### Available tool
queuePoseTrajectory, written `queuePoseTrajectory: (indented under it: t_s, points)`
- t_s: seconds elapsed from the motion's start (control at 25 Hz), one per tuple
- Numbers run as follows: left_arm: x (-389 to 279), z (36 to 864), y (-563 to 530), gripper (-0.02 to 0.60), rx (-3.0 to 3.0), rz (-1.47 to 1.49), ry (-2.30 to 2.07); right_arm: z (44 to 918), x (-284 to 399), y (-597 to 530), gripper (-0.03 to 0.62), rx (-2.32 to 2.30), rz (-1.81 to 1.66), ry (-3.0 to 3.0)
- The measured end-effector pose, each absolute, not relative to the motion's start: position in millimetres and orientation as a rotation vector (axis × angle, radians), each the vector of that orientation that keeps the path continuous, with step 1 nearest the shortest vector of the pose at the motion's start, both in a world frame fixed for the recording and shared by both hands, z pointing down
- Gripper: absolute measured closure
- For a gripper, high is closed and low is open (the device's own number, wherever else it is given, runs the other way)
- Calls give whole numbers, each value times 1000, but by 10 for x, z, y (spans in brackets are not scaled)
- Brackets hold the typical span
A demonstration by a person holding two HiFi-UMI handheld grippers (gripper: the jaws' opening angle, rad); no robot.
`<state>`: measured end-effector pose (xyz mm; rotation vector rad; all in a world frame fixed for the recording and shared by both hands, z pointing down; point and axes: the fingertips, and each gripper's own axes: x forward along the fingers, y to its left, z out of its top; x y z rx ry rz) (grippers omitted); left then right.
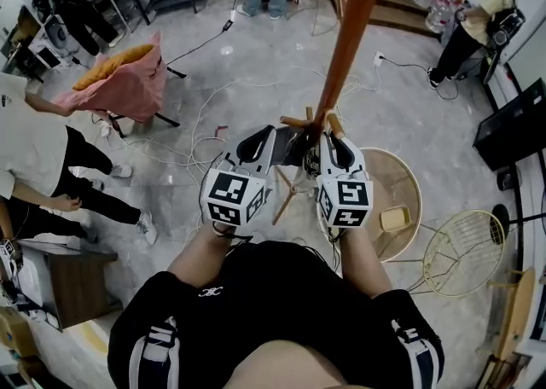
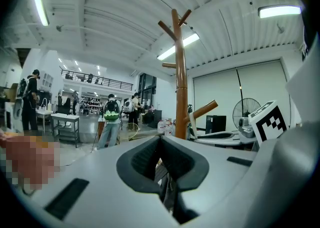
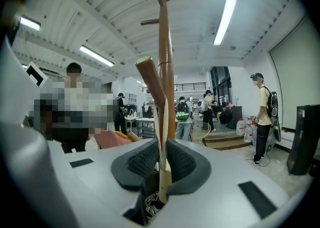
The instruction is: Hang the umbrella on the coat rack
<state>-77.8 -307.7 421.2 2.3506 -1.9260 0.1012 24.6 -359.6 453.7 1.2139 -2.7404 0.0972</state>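
The wooden coat rack [image 1: 350,29] rises right in front of me, with short pegs [image 1: 335,125] at hand height. A dark folded umbrella [image 1: 299,147] sits between both grippers against the pole. My left gripper [image 1: 284,140] is shut on the umbrella's dark body [image 2: 167,192]. My right gripper [image 1: 329,138] is shut on the umbrella's thin cream strap [image 3: 162,172], which runs up to a slanted peg [image 3: 150,79] on the rack pole [image 3: 166,62]. In the left gripper view the rack [image 2: 180,72] stands just ahead, with a pale strap [image 2: 191,127] by its lower peg. Most of the umbrella is hidden.
A round wicker table [image 1: 408,176] and a wire basket chair [image 1: 461,251] stand to the right of the rack. A pink-draped chair [image 1: 124,80] is at the far left, and cables [image 1: 213,97] trail over the floor. Several people stand around the room.
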Motion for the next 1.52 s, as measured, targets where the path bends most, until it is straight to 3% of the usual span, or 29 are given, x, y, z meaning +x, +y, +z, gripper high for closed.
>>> queuePoseTrajectory:
  t_s: [0.12, 0.36, 0.44, 0.52, 0.84, 1.52]
  points:
    - [-785, 4217, -3083, 564, 2360, 88, -1923, 4459, 282, -3582, 496, 1250, 74, -2784]
    - [-803, 4162, -3179, 564, 2381, 64, -1900, 3977, 563, -3568, 488, 1451, -3, -2890]
    - [-766, 4152, -3224, 564, 2394, 61, -1883, 3872, 731, -3597, 493, 1545, -15, -2873]
    - [-733, 4129, -3260, 565, 2409, 57, -1864, 3832, 875, -3634, 580, 1613, -7, -2840]
    - [-496, 4124, -3379, 564, 2455, 65, -1801, 4050, 1226, -3729, 582, 1650, 93, -2769]
    - [-586, 4155, -3576, 564, 2466, 69, -1797, 4096, 1101, -3907, 580, 1641, 128, -2800]
